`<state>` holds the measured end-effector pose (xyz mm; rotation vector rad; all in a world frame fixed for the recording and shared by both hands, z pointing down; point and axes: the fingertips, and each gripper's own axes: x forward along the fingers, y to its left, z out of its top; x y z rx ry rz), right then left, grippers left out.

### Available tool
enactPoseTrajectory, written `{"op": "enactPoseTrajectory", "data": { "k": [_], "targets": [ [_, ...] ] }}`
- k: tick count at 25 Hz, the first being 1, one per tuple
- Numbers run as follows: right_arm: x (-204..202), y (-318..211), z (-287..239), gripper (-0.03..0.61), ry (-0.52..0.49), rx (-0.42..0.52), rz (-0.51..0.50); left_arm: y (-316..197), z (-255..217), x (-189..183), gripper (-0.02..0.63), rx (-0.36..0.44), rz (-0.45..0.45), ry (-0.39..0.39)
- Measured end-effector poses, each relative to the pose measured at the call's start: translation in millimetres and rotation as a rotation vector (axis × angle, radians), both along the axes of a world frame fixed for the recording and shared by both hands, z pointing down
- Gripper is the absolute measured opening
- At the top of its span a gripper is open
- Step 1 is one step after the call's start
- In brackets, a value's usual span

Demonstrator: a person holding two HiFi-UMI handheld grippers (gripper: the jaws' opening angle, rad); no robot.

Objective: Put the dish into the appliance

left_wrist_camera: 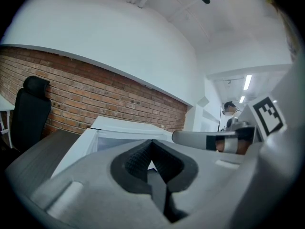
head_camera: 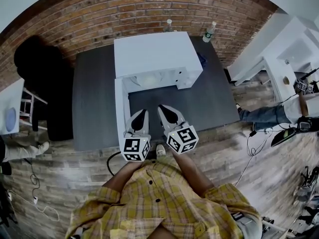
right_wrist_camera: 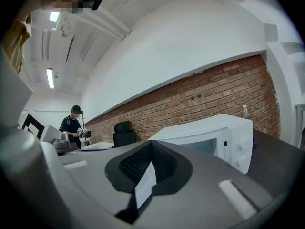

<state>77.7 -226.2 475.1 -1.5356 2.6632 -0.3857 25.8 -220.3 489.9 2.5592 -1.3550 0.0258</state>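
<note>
A white microwave stands at the back of the dark grey table. Its door is swung open toward the left. Something pale and rounded shows just inside the cavity; I cannot tell whether it is the dish. Both grippers hover side by side over the table's front, pointing at the microwave. My left gripper is shut with nothing between its pads. My right gripper is shut and empty too. The microwave sits ahead and to the right in the right gripper view.
Two bottles stand at the table's back edge by the brick wall. A black office chair is to the left. White desks and a seated person are on the right. Cables lie on the floor.
</note>
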Motion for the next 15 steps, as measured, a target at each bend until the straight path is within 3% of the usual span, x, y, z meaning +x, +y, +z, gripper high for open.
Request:
{"op": "enactPoseTrajectory", "data": {
  "k": [15],
  "targets": [
    [-1.4, 0.4, 2.4, 0.000, 0.021, 0.001, 0.036, -1.9, -2.7, -6.5, -0.003, 0.019, 0.010, 0.003]
  ]
}}
